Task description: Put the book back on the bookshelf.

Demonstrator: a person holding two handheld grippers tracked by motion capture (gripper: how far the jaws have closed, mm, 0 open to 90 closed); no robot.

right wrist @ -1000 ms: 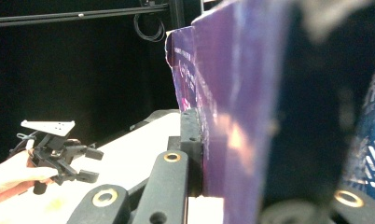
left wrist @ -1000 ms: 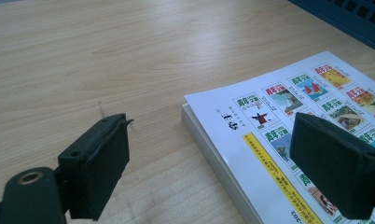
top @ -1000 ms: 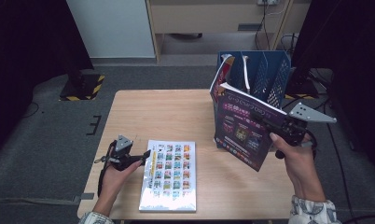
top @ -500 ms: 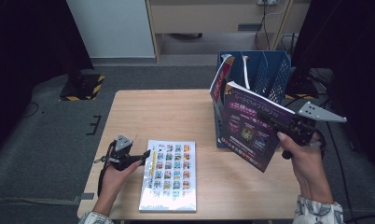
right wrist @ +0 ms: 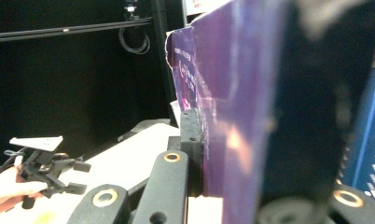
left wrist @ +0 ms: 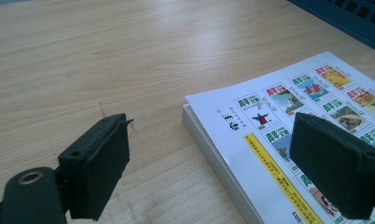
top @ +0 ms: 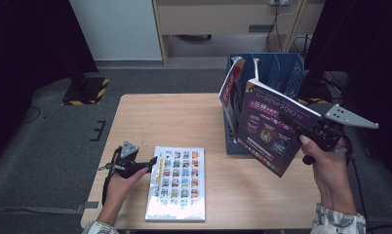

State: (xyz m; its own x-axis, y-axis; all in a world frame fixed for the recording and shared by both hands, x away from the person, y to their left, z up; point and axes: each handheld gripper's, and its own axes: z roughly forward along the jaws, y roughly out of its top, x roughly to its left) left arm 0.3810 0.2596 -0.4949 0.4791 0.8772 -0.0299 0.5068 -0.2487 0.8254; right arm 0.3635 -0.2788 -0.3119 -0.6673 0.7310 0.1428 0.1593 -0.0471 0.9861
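Grey carpet surrounds the light wooden counter point(top: 174, 117), with pale cabinets behind it and dark curtains on both sides. Toward the far right of the counter stands a blue file rack point(top: 286, 73) with perforated dividers, and 1 magazine with a red-and-white cover point(top: 230, 90) leans in its left slot.

On the person's right, the right hand-held gripper point(top: 294, 122) is clamped on the right edge of a purple magazine point(top: 267, 129). That magazine hangs clear of the counter, tilted, in front of the blue file rack, with its cover facing the person. In the right gripper view the purple cover point(right wrist: 232, 116) sits pinched between the 2 black jaws, which are closed tight on it. The right hand point(top: 328, 165) grips the handle from below.

Near the front left, a white book point(top: 177, 183) lies flat on the counter, its cover printed with rows of small colourful pictures. The left hand-held gripper point(top: 152, 162) rests low beside the book's left edge, jaws spread apart with nothing between them. In the left gripper view 1 jaw stands over the bare wood and the other over the corner of the white book point(left wrist: 288, 126). The left hand point(top: 118, 183) lies on the counter behind it.
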